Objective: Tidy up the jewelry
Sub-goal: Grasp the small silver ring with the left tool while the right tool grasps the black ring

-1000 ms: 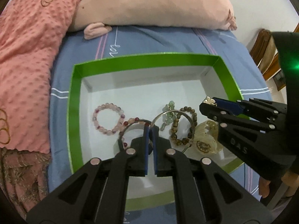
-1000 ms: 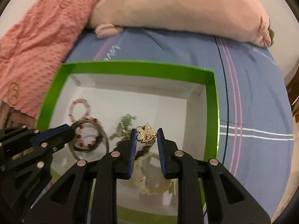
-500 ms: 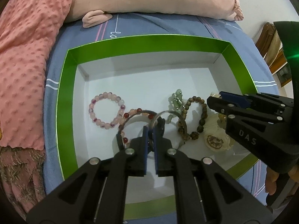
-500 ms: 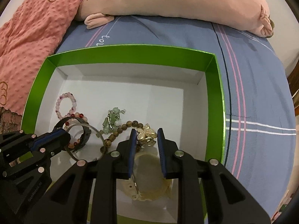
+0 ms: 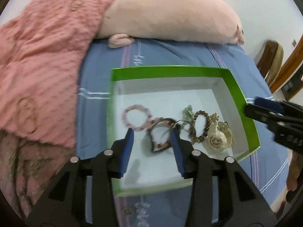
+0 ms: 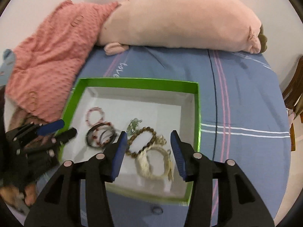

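A green-rimmed white box (image 5: 170,70) (image 6: 197,113) lies on the blue bed sheet. Inside it lie a pink bead bracelet (image 5: 135,118) (image 6: 95,115), dark and silver bangles (image 5: 161,134) (image 6: 100,135), a green charm (image 5: 187,111) (image 6: 134,125), a brown bead bracelet (image 5: 200,126) (image 6: 141,141), a gold flower piece (image 6: 161,140) and a cream bracelet (image 5: 217,138) (image 6: 154,163). My left gripper (image 5: 153,138) is open above the bangles, holding nothing. My right gripper (image 6: 148,141) is open above the brown and cream bracelets, holding nothing.
A pink plush pillow (image 6: 180,19) and a pink dotted blanket (image 5: 37,56) lie along the back and left of the bed. A wooden chair (image 5: 270,60) stands off the right edge. Blue sheet (image 6: 246,104) lies right of the box.
Both grippers opened and pulled back and up from the box. The bangles left the left gripper's fingers and the gold flower piece left the right's; both now lie in the box.
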